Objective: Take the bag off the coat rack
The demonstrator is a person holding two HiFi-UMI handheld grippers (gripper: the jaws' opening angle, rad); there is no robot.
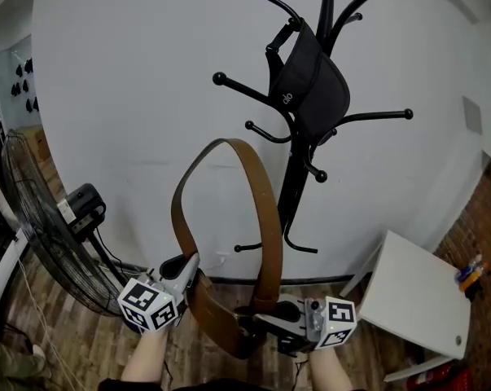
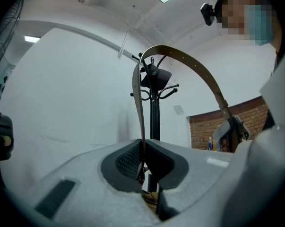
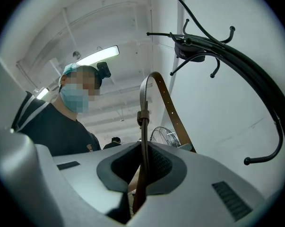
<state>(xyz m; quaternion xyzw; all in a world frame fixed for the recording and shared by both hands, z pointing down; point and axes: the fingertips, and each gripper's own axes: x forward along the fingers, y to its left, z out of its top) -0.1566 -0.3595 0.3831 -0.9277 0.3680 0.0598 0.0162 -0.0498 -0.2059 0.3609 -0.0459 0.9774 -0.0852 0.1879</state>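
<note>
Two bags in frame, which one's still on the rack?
The black bag, hanging on the coat rack. The brown bag is off it, its strap clamped by the left gripper and right gripper.

The head camera is looking forward and steeply down from well back, catching the coat rack point(image 1: 298, 177) in the upper right of the frame against the white wall point(image 1: 131, 96). The left gripper point(image 1: 193, 261) and right gripper point(image 1: 258, 319) are sitting at the bottom edge. The left gripper's camera is peering along its fingers point(image 2: 128, 160), slightly upward, with the rack point(image 2: 154, 112) standing small at centre. The right gripper's camera is tilting up more steeply along its fingers point(image 3: 157, 163), with the rack point(image 3: 255, 72) looming near at upper right. All three views are sharing the rack and the brown strap point(image 1: 265, 218) point(image 2: 199, 70) point(image 3: 173, 108).
</note>
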